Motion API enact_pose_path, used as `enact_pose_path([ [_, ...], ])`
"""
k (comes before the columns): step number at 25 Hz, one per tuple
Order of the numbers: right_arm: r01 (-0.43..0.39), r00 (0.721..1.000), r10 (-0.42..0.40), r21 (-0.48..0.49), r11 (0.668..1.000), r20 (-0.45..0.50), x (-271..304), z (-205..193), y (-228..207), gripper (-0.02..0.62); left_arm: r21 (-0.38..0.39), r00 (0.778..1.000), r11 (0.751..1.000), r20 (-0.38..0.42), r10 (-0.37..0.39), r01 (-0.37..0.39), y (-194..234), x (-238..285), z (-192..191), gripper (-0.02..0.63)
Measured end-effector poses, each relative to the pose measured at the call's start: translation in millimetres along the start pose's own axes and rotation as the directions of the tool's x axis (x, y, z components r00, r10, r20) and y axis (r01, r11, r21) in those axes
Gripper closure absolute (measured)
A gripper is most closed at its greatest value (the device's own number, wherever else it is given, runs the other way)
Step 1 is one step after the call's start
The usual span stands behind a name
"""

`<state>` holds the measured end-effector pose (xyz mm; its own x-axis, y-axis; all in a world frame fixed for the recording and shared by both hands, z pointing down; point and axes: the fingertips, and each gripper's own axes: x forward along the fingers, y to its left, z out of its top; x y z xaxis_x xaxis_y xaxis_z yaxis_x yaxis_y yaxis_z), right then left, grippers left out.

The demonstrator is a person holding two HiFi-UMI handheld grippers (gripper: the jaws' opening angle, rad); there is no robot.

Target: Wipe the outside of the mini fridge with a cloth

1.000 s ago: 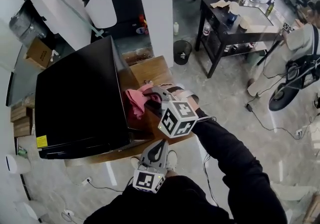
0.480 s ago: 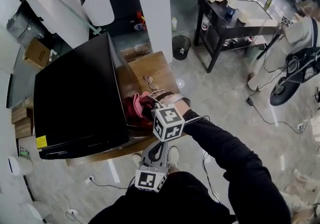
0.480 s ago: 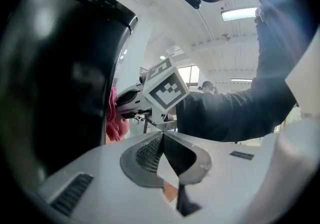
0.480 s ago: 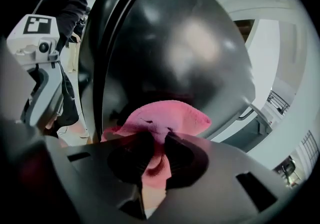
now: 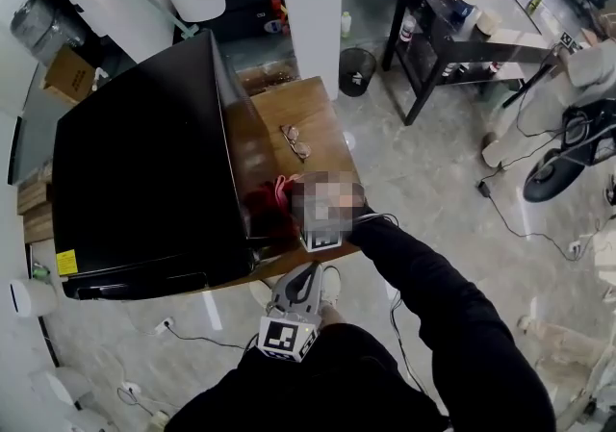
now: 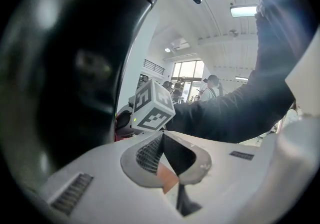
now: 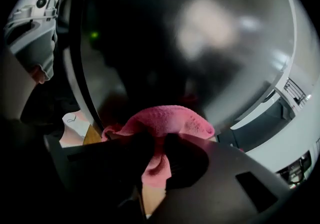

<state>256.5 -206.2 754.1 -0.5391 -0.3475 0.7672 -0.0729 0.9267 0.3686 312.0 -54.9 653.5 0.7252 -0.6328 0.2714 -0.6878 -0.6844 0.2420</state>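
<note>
Pinching cloth (image 7: 167, 120) on mini fridge (image 7: 200, 43) beyond fingertips: right gripper (image 7: 155, 144); friction may tug cloth free. Left gripper (image 6: 163, 140): closed, empty.

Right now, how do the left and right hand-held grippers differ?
The left hand-held gripper is empty; the right hand-held gripper clamps the pink cloth. The left hangs low by the body, off the fridge; the right holds the cloth against its side. Both have jaws shut.

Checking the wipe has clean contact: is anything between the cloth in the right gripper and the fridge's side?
Nothing visible. The right gripper is shut on the pink cloth, which bunches right against the mini fridge and its glossy side. The glasses lie farther back on the table, clear of it.
</note>
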Motion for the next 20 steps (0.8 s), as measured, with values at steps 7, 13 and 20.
enact_pose_path([
  [7, -0.069, 0.992, 0.075, 0.061, 0.996, -0.097, 59.3, -42.6, 29.0, 0.531, -0.019, 0.999, 1.0, -0.03, -0.025, 0.024, 4.0, -0.2, -7.6, 0.601],
  [13, -0.113, 0.981, 0.127, 0.101, 0.988, -0.147, 91.8, -67.6, 52.4, 0.531, 0.006, 0.998, 0.999, -0.036, -0.048, 0.048, 2.1, -11.1, -8.1, 0.601],
  [20, 0.05, 0.997, -0.03, 0.267, 0.962, -0.076, 27.0, -62.6, 6.2, 0.531, 0.036, 0.994, 0.995, -0.051, -0.093, 0.095, -7.0, -28.9, 10.1, 0.601],
])
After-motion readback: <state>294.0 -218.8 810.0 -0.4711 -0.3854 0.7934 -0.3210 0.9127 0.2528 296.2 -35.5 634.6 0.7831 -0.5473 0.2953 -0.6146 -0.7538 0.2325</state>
